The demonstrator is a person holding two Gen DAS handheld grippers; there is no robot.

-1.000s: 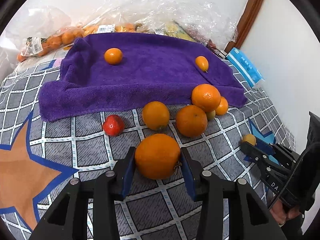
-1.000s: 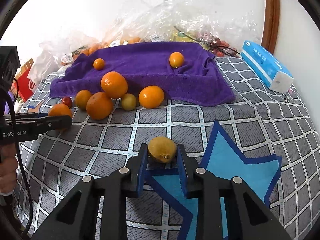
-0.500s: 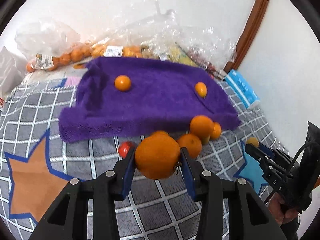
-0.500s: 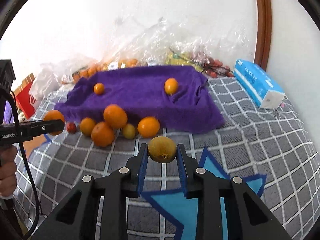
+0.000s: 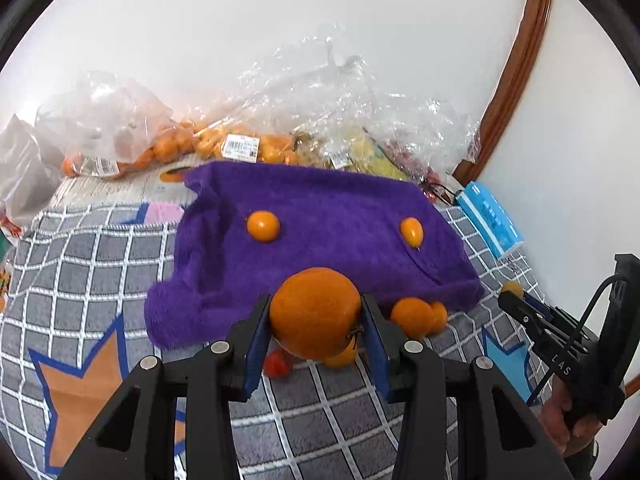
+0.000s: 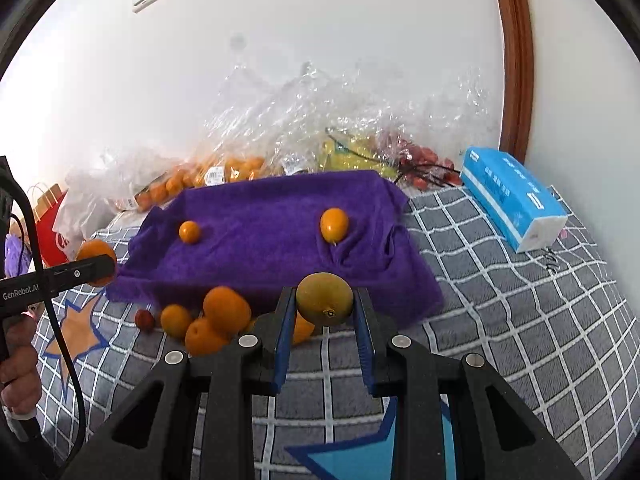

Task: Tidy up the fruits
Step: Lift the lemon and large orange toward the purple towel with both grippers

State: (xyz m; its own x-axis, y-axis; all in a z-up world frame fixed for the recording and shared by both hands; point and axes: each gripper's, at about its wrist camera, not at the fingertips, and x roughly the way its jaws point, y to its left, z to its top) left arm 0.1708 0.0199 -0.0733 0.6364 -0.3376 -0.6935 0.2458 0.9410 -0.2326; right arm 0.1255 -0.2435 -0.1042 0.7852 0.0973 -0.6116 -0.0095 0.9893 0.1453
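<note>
While the left gripper (image 5: 315, 330) stays clamped on a large orange (image 5: 314, 312), the right gripper (image 6: 324, 320) pinches a yellow-green citrus fruit (image 6: 325, 299) — both held above the checked blanket (image 6: 500, 320). Two kumquats (image 6: 189, 232) rest well apart on the purple towel (image 6: 264, 240); loose oranges (image 6: 224, 312) cluster at its near edge.

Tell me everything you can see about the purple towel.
The purple towel is a deep violet, fluffy terry cloth spread over the grey checked blanket, its edges rumpled and folded. Two small orange fruits rest on it, well apart. More oranges crowd its near edge; clear plastic bags lie behind it.
</note>
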